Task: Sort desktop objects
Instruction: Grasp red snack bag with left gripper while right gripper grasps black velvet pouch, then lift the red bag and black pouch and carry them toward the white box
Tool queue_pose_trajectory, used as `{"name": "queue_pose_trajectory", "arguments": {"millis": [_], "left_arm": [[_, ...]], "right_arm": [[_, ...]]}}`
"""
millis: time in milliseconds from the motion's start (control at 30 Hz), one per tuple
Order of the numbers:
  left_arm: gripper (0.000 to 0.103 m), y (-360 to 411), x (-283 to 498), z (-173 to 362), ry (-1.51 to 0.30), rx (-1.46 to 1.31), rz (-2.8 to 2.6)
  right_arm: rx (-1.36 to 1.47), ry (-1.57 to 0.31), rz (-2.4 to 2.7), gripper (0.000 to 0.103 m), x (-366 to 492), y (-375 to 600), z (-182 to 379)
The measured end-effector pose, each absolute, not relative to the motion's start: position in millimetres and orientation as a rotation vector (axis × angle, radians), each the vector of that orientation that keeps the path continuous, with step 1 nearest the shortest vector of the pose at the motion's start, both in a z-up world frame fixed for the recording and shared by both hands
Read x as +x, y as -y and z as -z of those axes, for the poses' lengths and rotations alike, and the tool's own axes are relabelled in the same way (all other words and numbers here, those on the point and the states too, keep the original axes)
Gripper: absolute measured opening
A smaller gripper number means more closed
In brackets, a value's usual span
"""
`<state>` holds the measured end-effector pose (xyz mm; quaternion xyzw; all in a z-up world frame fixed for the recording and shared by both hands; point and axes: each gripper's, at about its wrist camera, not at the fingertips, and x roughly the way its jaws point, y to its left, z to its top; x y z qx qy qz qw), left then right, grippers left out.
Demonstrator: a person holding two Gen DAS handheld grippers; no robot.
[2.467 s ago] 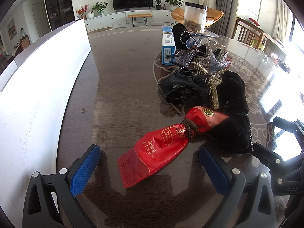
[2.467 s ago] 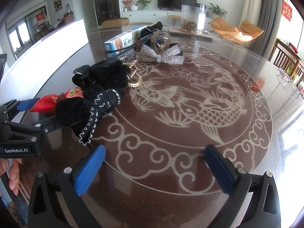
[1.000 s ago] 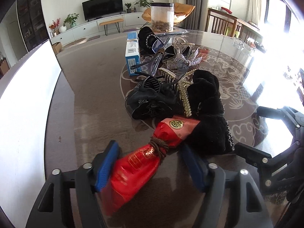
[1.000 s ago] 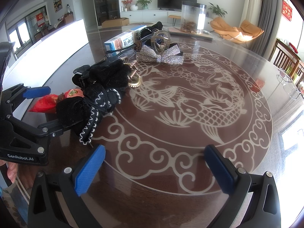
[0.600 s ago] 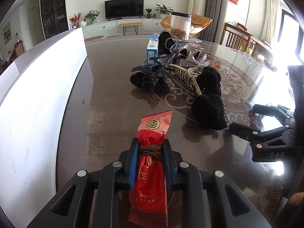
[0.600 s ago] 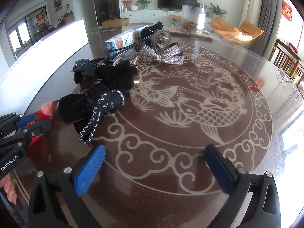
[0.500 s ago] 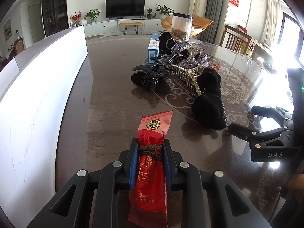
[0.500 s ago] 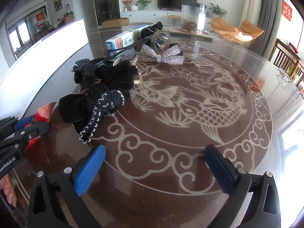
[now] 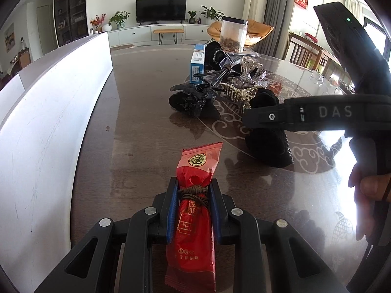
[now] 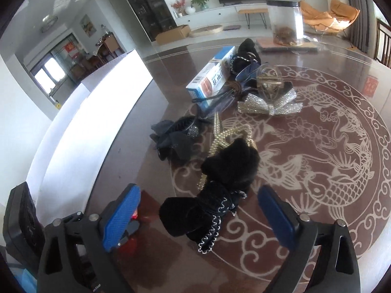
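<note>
Left gripper (image 9: 193,194): blue pads pressed against both sides of a red packet (image 9: 194,210), pinching it at the brown cord tied round its middle. The packet's sealed end with a round gold emblem projects forward over the dark glossy table (image 9: 136,122); its other end lies back between the gripper's black arms.

Right gripper (image 10: 199,213): jaws spread wide, held over the near end of a black velvet bow (image 10: 220,190) edged with silver trim, which lies between the two blue pads without visible contact.

Farther along the table, in a loose row: a black hair claw (image 10: 176,138) to the left, a string of pearl-coloured beads (image 10: 221,134), a silver rhinestone bow (image 10: 268,105), and a blue-and-white box (image 10: 212,79). A clear jar (image 10: 286,22) stands at the far end. A white board (image 9: 48,127) runs along the table's left edge.
</note>
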<state>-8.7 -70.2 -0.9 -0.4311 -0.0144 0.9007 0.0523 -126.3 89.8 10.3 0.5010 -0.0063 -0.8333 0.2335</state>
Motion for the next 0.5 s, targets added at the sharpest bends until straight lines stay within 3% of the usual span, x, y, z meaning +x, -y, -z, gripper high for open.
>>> {"name": "queue_pose_trajectory", "arguments": {"millis": [33,300,333,400,433,500], "left_arm": [[0.023,70.7,-8.7,0.8,0.049,-1.31,-2.738],[0.023,66.1,16.4,0.5,0.075,-1.302,-2.714],[0.025,64.3,22.2,0.1,0.065,-1.307,-2.71],[0.028,64.6,30.3,-0.6,0.072,-1.318,-2.703],[0.036,66.2,32.2,-1.1,0.083,-1.324,-2.688],[0.063,68.1,32.7,-2.1,0.08,-1.349,-2.661]], "right_arm": [[1.384,0.005,2.286,0.043,-125.0,-90.1,-7.4],[1.358,-0.045,2.345,0.04,-40.9,-170.4,-8.8],[1.367,-0.047,2.357,0.042,-30.9,-181.3,-9.0],[1.385,-0.06,2.377,0.069,-17.4,-198.3,-10.0],[1.388,-0.065,2.388,0.095,-12.8,-203.8,-10.7],[1.355,-0.054,2.392,0.1,-6.1,-209.1,-13.4]]}}
